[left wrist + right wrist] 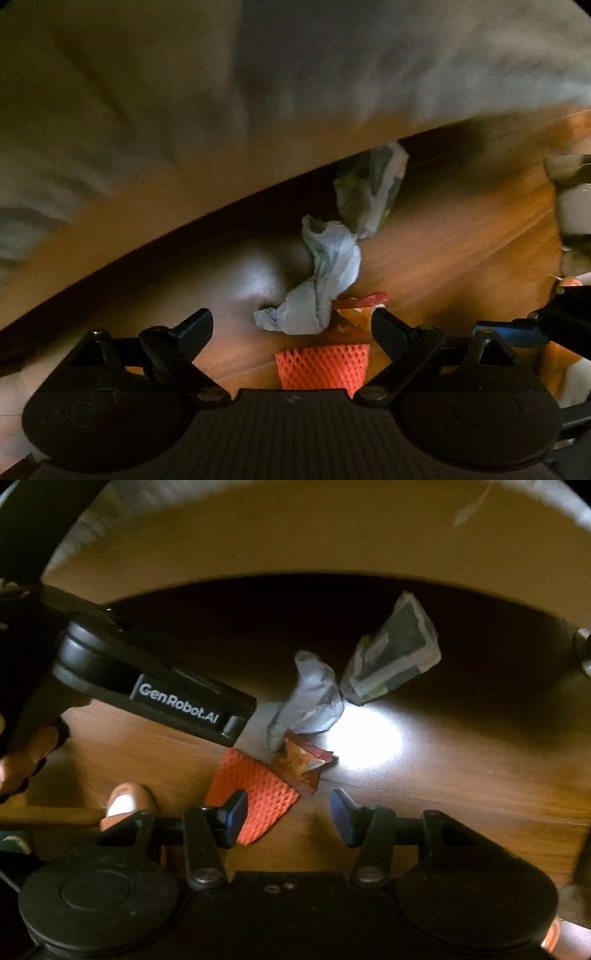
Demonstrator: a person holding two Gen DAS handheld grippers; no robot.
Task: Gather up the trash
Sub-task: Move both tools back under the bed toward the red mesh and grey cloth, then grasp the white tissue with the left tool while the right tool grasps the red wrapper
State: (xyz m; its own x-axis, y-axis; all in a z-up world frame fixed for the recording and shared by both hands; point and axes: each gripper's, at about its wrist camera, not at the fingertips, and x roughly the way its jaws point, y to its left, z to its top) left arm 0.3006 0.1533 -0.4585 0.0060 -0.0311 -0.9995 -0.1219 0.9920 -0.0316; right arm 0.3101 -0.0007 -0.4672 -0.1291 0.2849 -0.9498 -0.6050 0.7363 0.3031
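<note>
Four pieces of trash lie grouped on the brown wooden floor (461,236), close to the edge of a bed draped in pale grey-beige fabric (184,92). The crumpled pale blue-white tissue wad (325,284) sits at the centre of the group. Beyond it, nearer the dark gap under the bed, lies a crinkled clear plastic wrapper with green print (369,188), its near end touching or just beside the tissue. A torn red-and-orange foil snack wrapper (304,766) lies against the tissue's near end, and an orange foam mesh fruit sleeve (255,797) lies touching that wrapper. The left tool (291,325) points down over the group with its black fingers apart and nothing between them; the mesh sleeve shows in the gap below. The right tool (288,812) likewise stands apart and empty, its blue-padded fingers above the mesh sleeve and snack wrapper. A bright patch of light falls on the floor beside the tissue.
</note>
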